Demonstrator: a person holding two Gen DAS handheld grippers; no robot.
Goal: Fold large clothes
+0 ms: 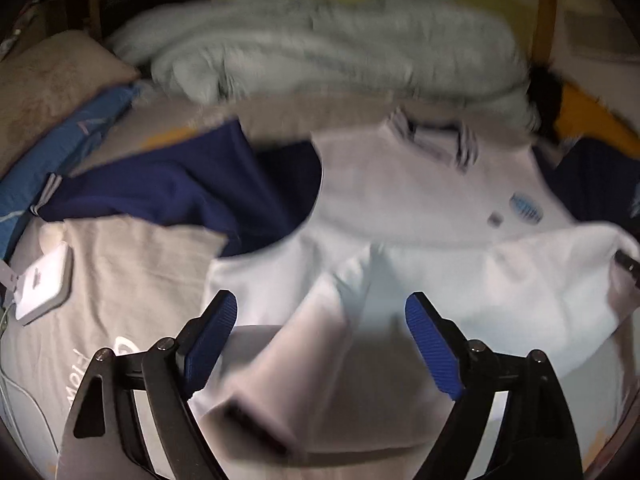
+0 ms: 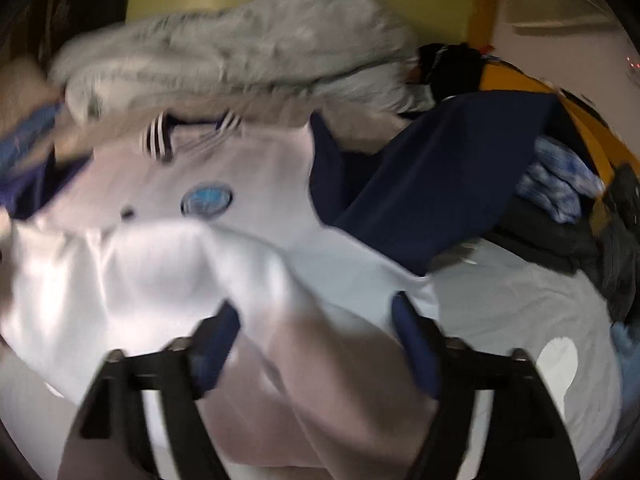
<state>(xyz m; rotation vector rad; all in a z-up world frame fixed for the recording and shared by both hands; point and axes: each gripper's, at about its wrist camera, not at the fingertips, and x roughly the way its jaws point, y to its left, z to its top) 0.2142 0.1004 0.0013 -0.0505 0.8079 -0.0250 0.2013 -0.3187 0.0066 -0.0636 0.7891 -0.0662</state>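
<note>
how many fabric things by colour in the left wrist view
white: 1, the polo shirt
navy: 1, the garment beside it
pale grey-green: 1, the fluffy blanket behind
beige: 1, the cloth at left
total: 4

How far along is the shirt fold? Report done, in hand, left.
Done: the white shirt's bottom part lies folded up towards the round blue badge. In hand: nothing; the left gripper and right gripper both stand open over the fabric, pads off it. Left: the navy sleeve is spread out to the side, and the bundle looks loose.
</note>
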